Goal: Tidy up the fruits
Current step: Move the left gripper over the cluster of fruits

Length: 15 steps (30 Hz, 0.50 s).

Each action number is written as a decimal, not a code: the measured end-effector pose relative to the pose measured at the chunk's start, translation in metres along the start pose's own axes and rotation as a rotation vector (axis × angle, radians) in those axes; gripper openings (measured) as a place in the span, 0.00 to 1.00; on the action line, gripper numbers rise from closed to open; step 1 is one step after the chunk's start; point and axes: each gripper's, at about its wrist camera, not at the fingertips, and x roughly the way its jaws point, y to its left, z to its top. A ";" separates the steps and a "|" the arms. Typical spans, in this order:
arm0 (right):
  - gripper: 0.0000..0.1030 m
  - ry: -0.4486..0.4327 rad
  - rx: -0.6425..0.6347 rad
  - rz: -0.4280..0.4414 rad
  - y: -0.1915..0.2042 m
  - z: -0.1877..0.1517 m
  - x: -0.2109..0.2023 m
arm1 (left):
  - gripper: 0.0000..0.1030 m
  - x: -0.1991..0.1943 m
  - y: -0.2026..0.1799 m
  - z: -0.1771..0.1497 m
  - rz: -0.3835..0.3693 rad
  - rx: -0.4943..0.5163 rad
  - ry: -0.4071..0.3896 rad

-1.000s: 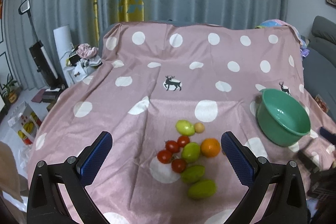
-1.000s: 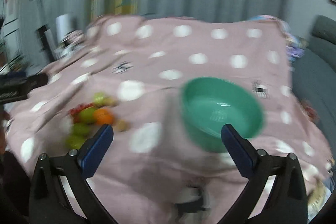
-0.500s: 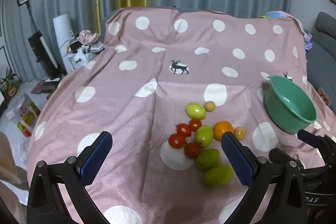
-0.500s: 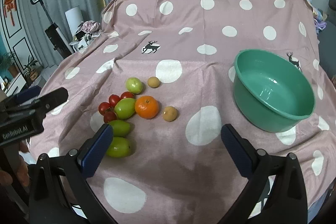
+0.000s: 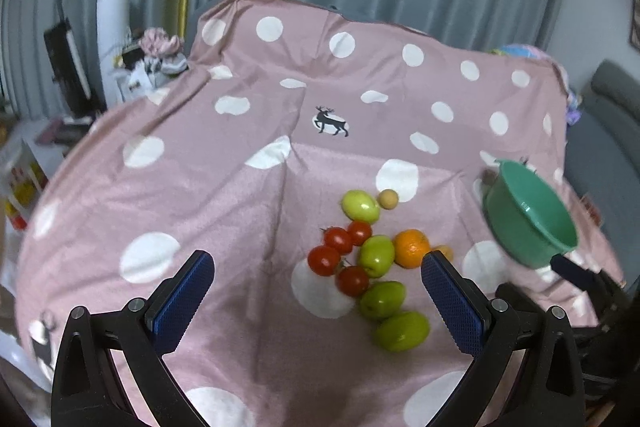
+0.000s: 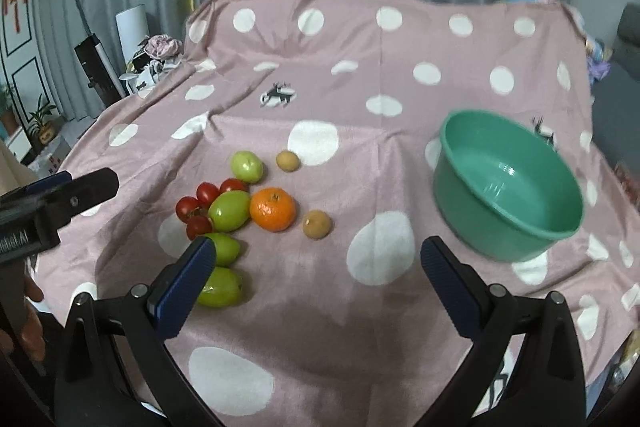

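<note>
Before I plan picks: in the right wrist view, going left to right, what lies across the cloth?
Tomatoes → orange → brown fruit → bowl. The green fruits overlap the tomatoes' span, so they are left out.

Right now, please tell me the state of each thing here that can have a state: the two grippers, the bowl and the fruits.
Left gripper: open, holding nothing.
Right gripper: open, holding nothing.
Green bowl: upright on the cloth, nothing inside.
Orange: on the cloth, outside the bowl.
Green fruits: four, loose on the cloth.
Tomatoes: four, clustered on the cloth.
Small brown fruits: two, on the cloth.
</note>
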 end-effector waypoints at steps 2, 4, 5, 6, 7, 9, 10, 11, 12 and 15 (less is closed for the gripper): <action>1.00 -0.027 -0.009 0.039 0.002 0.000 -0.004 | 1.00 -0.001 0.003 0.000 -0.023 -0.014 -0.010; 1.00 -0.028 -0.004 0.133 0.002 0.001 -0.005 | 1.00 -0.003 0.003 0.000 -0.034 -0.019 -0.019; 1.00 -0.027 -0.006 0.162 0.003 0.000 -0.005 | 1.00 -0.005 0.002 0.000 -0.032 -0.011 -0.027; 1.00 -0.028 -0.016 0.181 0.006 -0.001 -0.006 | 1.00 -0.006 0.000 0.000 -0.024 -0.001 -0.032; 1.00 -0.035 -0.031 0.192 0.009 -0.002 -0.006 | 1.00 -0.008 -0.002 0.000 -0.011 0.019 -0.046; 1.00 -0.042 -0.064 0.205 0.015 -0.004 -0.007 | 1.00 -0.012 -0.007 -0.002 -0.009 0.056 -0.078; 1.00 -0.040 -0.065 0.212 0.017 -0.005 -0.007 | 1.00 -0.014 -0.008 -0.003 -0.033 0.062 -0.089; 1.00 -0.041 -0.047 0.223 0.016 -0.006 -0.006 | 1.00 -0.013 -0.008 -0.003 -0.050 0.060 -0.086; 1.00 -0.045 -0.022 0.239 0.012 -0.006 -0.006 | 1.00 -0.012 -0.008 -0.003 -0.072 0.053 -0.071; 1.00 -0.064 0.006 0.301 0.007 -0.007 -0.005 | 1.00 -0.007 -0.010 -0.002 -0.121 0.060 -0.036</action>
